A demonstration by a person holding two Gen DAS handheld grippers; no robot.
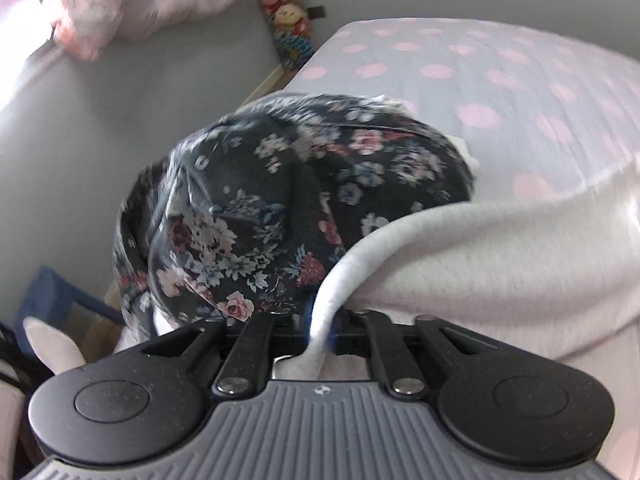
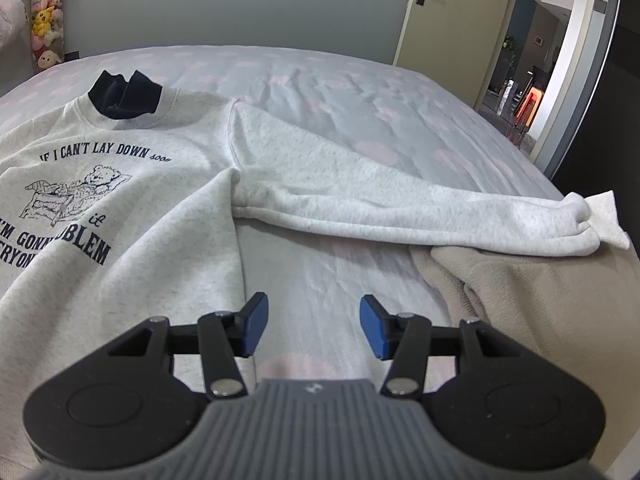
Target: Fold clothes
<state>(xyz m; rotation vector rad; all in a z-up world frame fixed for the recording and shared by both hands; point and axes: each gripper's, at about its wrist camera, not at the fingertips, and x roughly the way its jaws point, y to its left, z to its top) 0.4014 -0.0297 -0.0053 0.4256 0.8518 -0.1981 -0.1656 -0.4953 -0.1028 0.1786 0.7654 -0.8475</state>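
Note:
A light grey sweatshirt [image 2: 160,208] with a bear print and dark lettering lies face up on the spotted bed [image 2: 360,92]. Its sleeve [image 2: 400,204] stretches out to the right, and a dark garment's collar [image 2: 124,96] sticks out of its neck. My right gripper [image 2: 313,330] hovers open over bare sheet beside the sweatshirt's side, with nothing between its blue pads. In the left wrist view my left gripper [image 1: 320,320] is closed narrowly on a rolled edge of the grey sweatshirt [image 1: 480,264], which arcs up from the jaws. A dark floral garment [image 1: 280,200] lies bunched just beyond it.
A beige fleece blanket [image 2: 540,304] lies at the bed's right edge under the sleeve's cuff. An open door [image 2: 448,12] is at the back right. Plush toys [image 1: 284,12] hang on the wall corner, and a blue box [image 1: 52,300] stands on the floor left of the bed.

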